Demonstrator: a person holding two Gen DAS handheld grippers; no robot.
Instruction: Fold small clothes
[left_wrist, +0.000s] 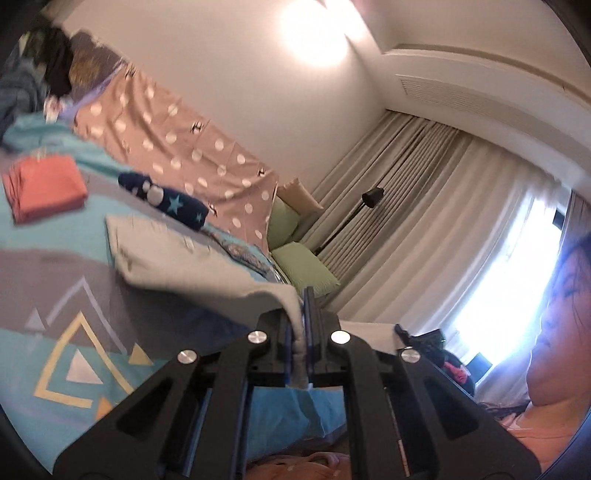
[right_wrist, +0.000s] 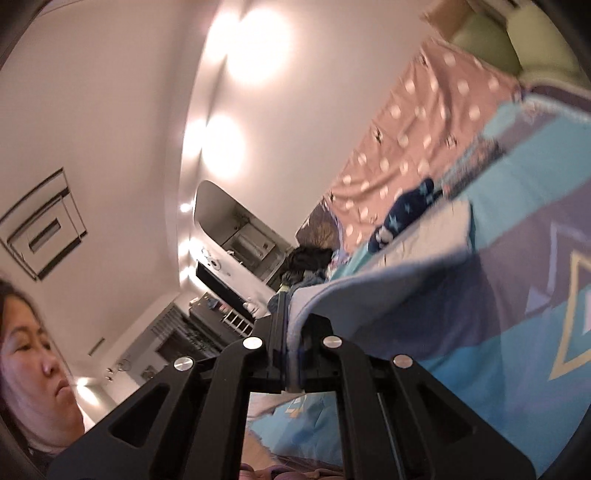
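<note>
Holding grey garment edge off bed: L gripper & R gripper both clamped on it. Orange piece lies folded beyond garment; grey fold prob. just starting.

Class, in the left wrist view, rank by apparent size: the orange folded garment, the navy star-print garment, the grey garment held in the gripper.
1. grey garment, though it is nearest the camera
2. orange folded garment
3. navy star-print garment, close to the orange one; ranking unsure
</note>
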